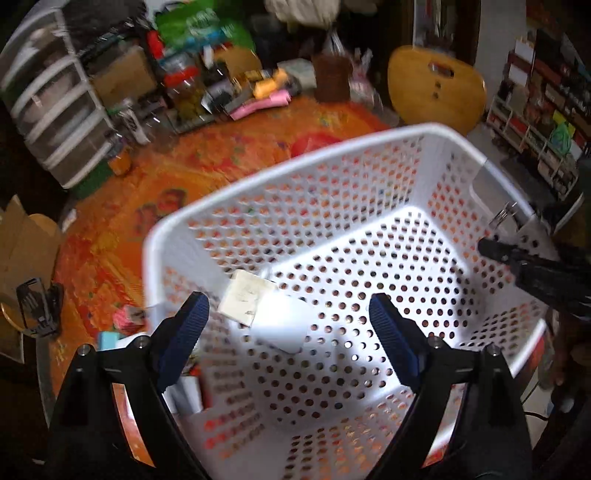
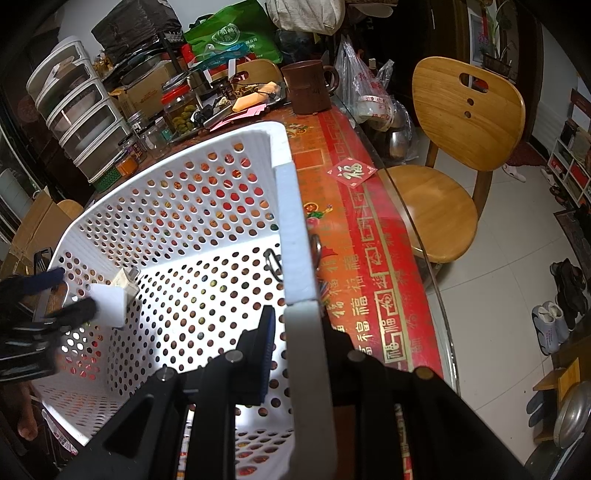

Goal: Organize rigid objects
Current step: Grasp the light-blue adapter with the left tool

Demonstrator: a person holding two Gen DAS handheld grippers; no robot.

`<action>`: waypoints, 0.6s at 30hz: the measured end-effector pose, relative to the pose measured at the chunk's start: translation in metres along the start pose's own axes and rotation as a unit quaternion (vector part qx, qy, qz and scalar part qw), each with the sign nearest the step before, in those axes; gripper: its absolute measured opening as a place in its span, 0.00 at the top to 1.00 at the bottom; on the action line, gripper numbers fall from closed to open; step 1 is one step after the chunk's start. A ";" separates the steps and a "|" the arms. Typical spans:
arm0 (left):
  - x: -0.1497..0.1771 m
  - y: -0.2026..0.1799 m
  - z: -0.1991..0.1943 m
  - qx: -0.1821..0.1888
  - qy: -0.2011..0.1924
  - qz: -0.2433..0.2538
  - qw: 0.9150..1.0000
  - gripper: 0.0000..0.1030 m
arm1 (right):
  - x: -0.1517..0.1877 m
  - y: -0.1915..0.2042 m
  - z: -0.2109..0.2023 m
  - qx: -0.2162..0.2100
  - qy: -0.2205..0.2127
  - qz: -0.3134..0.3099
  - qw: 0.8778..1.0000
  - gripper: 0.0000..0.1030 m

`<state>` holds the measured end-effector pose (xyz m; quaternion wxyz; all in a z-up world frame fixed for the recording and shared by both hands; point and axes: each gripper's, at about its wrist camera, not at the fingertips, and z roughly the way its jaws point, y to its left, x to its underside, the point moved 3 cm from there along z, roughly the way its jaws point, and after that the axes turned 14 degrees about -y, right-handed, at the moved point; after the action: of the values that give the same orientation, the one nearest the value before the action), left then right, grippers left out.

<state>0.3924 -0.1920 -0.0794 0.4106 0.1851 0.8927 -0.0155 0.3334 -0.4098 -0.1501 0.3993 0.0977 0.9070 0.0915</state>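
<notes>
A white perforated basket [image 1: 295, 177] stands on the red-orange table. Two white charger blocks [image 1: 258, 306] lie on its floor near the left wall; they also show in the right wrist view [image 2: 114, 302]. My left gripper [image 1: 291, 332] is open and empty, hovering over the basket just above the blocks. My right gripper [image 2: 295, 354] is shut on the basket's right rim [image 2: 291, 229], one finger inside and one outside. It shows in the left wrist view [image 1: 517, 254] at the rim. A key ring [image 2: 275, 264] lies inside by that wall.
Clutter fills the table's far side: a plastic drawer unit [image 2: 77, 110], jars, a brown mug [image 2: 308, 86], a green bag [image 2: 232, 33], plastic bags. A wooden chair [image 2: 454, 147] stands to the right. Small boxes [image 1: 125, 321] lie left of the basket.
</notes>
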 end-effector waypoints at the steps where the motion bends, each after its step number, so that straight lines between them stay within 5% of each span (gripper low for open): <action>1: 0.000 0.009 -0.010 -0.005 -0.012 -0.007 1.000 0.16 | 0.000 0.000 0.001 0.000 0.000 -0.001 1.000 0.81; 5: 0.010 0.073 -0.058 -0.049 -0.052 -0.048 0.996 0.12 | 0.000 -0.001 0.002 -0.001 0.000 -0.002 1.000 0.81; 9: 0.035 0.158 -0.076 -0.096 -0.048 -0.101 0.989 0.04 | -0.001 -0.001 0.002 -0.002 0.000 -0.005 1.000 0.81; 13: 0.075 0.232 -0.035 -0.111 0.014 -0.151 0.982 0.04 | -0.001 -0.001 0.002 -0.002 0.001 -0.005 1.000 0.81; 18: 0.121 0.271 0.026 -0.110 0.073 -0.191 0.973 0.15 | -0.002 -0.001 0.002 -0.001 0.001 -0.005 1.000 0.81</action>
<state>0.4323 0.0942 -0.1528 0.3516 -0.0345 0.9353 0.0179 0.3360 -0.4114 -0.1510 0.3987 0.0926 0.9078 0.0909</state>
